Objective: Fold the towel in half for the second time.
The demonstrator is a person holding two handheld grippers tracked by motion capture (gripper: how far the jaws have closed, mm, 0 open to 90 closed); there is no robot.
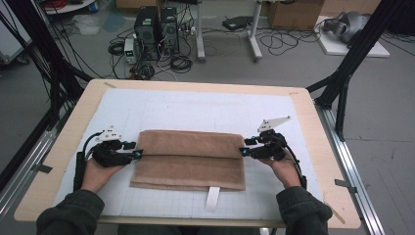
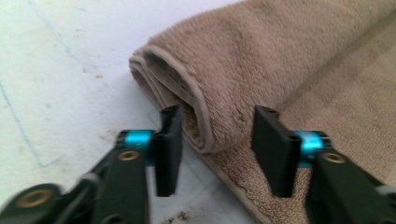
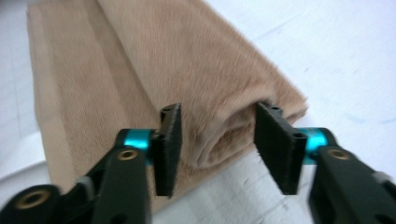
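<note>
1. The high view is showing the whole beige towel (image 1: 188, 159) lying folded on the white gridded mat (image 1: 195, 110) of the wooden table (image 1: 320, 147), with a white tag (image 1: 213, 198) sticking out from its near edge.
2. The left gripper view is revealing the rolled layers at the towel's end (image 2: 187, 88), which the high view is not resolving.
3. The left gripper (image 1: 138, 154) is sitting at the towel's left end, its fingers (image 2: 168, 149) spread wide, straddling the folded edge without pinching it.
4. The right gripper (image 1: 242, 152) is sitting at the towel's right end, its pads (image 3: 168, 147) also spread apart around the fold (image 3: 224, 135); whether they are touching the cloth cannot be told.
</note>
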